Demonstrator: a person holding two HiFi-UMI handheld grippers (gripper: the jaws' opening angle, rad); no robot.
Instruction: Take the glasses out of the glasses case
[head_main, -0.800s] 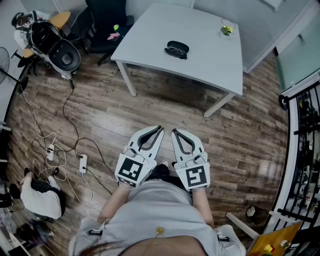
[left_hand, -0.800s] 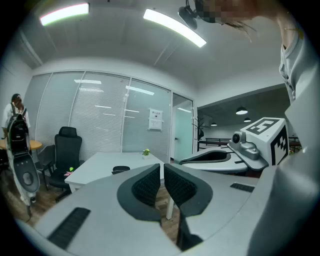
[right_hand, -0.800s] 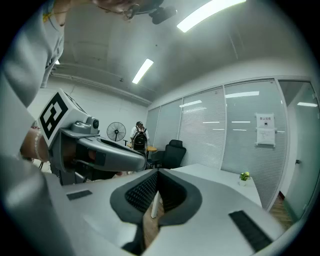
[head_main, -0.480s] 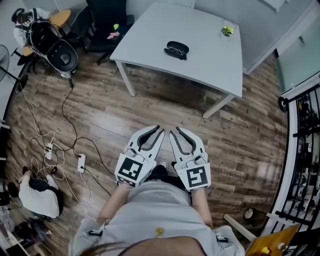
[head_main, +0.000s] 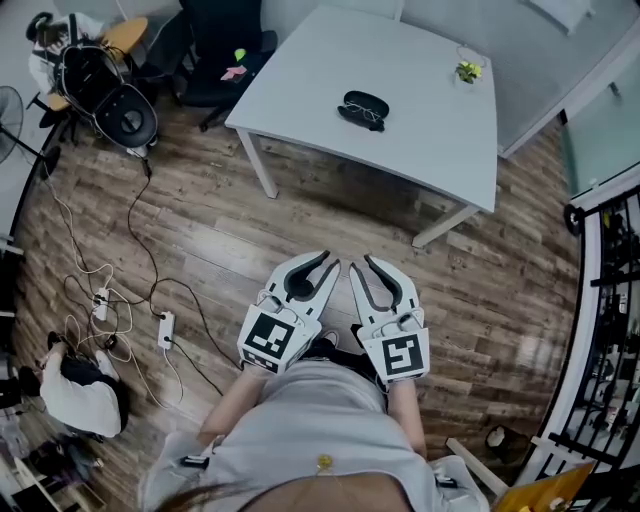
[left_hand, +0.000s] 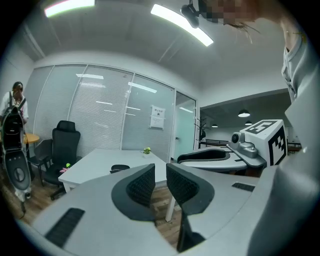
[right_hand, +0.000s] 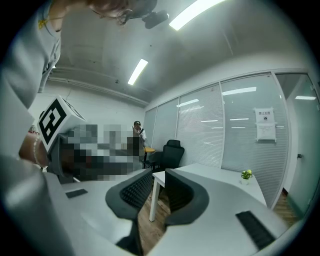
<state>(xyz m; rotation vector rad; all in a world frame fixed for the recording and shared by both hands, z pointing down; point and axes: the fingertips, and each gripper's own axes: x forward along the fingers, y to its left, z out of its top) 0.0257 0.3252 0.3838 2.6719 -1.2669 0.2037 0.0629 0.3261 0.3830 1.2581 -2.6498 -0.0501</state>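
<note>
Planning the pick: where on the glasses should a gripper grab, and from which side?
Likely the frame's middle, from above, coming in over the near side of the table: the glasses lie at the near edge of the dark glasses case. Finer detail is too small to tell.

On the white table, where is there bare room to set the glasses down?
Most of the table is bare: the wide stretch left of the glasses case in the head view, and the part between the case and the small potted plant at the far corner. Only the case's own spot is taken.
</note>
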